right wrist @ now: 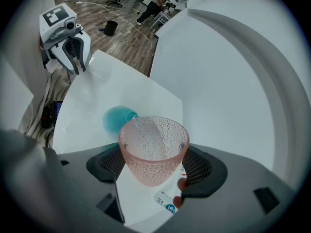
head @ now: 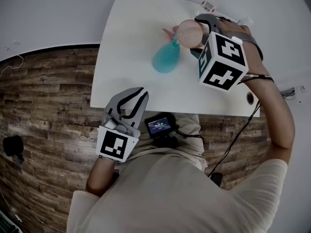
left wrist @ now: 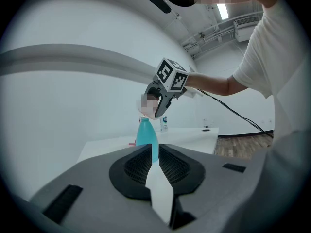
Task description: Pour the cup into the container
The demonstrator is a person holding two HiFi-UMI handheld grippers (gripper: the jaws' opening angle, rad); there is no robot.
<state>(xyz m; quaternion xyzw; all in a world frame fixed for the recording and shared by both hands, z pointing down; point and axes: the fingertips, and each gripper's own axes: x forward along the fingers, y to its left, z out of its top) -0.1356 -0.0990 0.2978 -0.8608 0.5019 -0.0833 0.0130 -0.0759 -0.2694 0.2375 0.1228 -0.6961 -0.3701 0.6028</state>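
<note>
The work surface is a white table (head: 141, 57) with a round cable hole (head: 250, 98) at its right near corner. It stands on wood-plank flooring (head: 43, 91) against a curved white wall (head: 53, 13). A small labelled bottle (head: 209, 6) lies at the table's far edge, top centre-right of the head view, and a pink item (head: 169, 31) that cannot be identified lies just behind the teal bottle (head: 166, 58). The right gripper view shows a black bin (right wrist: 111, 27) on the floor at top left and people (right wrist: 158, 1) at the top centre. A small device with a lit screen (head: 159, 125) sits below the table's near edge. The teal bottle stands upright in the upper middle of the head view. The pink cup (head: 188, 32) is just to its upper right, tipped so that its rim is over the bottle's neck. Droplets cover the cup's inner wall, and a thin clear thread shows at the rim nearest the bottle. The right gripper (head: 199, 35) points steeply down with its jaws spread wide and clamped on the cup's lower body, one pad on each side. Its bare forearm (head: 279, 115) runs up the right edge of the head view, with a cable alongside. The left gripper (head: 144, 92) is at the lower left, at the table's near edge, roughly level and aimed at the teal bottle. Its jaws are drawn together to a narrow slit with nothing between them.
</note>
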